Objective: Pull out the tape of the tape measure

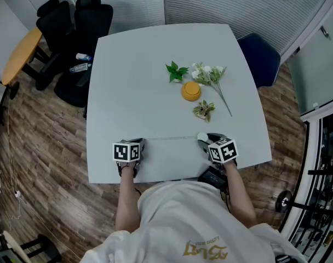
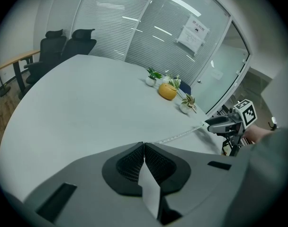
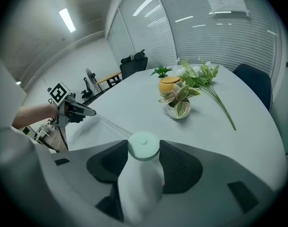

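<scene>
A thin tape (image 1: 170, 138) runs level above the near part of the pale table (image 1: 133, 81), stretched between my two grippers. My left gripper (image 1: 141, 143) is shut on the tape's end; in the left gripper view a white strip (image 2: 149, 189) sticks out behind the closed jaws and the tape (image 2: 180, 135) leads off to the right gripper (image 2: 219, 124). My right gripper (image 3: 143, 159) holds the tape measure (image 3: 143, 148), a white body with a round pale-green cap, between its pads. From there the tape (image 3: 109, 122) reaches the left gripper (image 3: 84, 111).
Farther back on the table lie an orange pot (image 1: 191, 90), a green sprig (image 1: 176, 71), a bunch of white flowers (image 1: 209, 74) and a small leafy plant (image 1: 204, 110). Black office chairs (image 1: 79, 23) stand at the far left, a blue chair (image 1: 260, 56) at the right.
</scene>
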